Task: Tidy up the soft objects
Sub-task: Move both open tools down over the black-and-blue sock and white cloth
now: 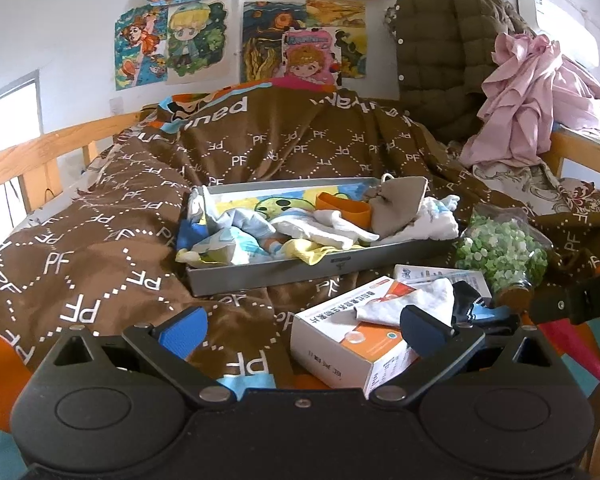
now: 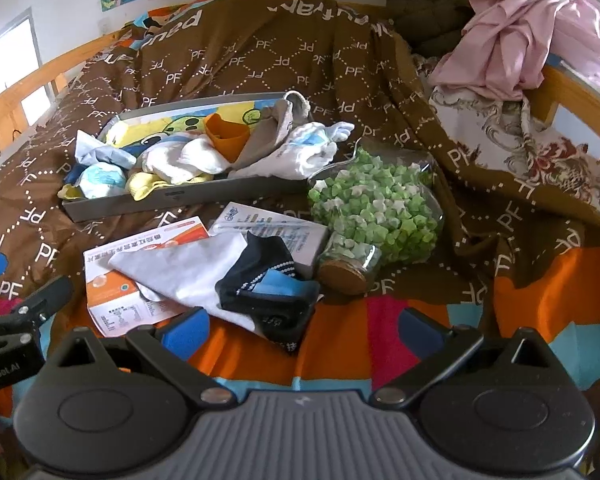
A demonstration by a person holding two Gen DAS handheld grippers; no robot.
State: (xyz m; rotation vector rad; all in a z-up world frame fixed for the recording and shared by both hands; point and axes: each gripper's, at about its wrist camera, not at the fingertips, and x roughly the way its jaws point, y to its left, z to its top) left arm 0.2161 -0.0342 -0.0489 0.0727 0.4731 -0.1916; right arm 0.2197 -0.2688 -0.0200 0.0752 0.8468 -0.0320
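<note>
The dark navy sock with a blue toe panel and white dotted stripes (image 2: 266, 284) lies crumpled on a white cloth (image 2: 188, 268), both draped over an orange-and-white cardboard medicine box (image 2: 120, 304) near the foot of the bed. Part of the sock's lower end folds under itself, and the cloth hides most of the box top. In the left wrist view only a sliver of that sock (image 1: 470, 300) shows beside the cloth (image 1: 412, 300), the rest blocked by a blue claw pad.

Just behind, a second white-and-blue box (image 2: 284, 232) is half covered by the sock. Touching its right end lies a clear glass jar of green and white paper stars (image 2: 376, 208) on its side, cork stopper toward the camera.

Farther back sits a shallow grey tray (image 2: 172, 200) heaped with soft things: white socks (image 2: 188, 160), a yellow sock (image 2: 152, 186), a grey fabric mask (image 2: 276, 132), a white-and-blue cloth (image 2: 312, 148) spilling over the right rim, and an orange plastic cup (image 2: 226, 134). What lies under the heap I cannot make out.

The right claw (image 2: 300, 332) hangs spread wide and empty just short of the dark sock. The left claw (image 1: 306, 330) is likewise spread, holding nothing, its right pad over the orange box (image 1: 352, 344).

Everything rests on a brown quilt printed with PF lettering (image 1: 100, 240). A pink garment (image 1: 528, 92) and an olive padded jacket (image 1: 440, 52) pile up at the far right, cut off by the frame edge.
</note>
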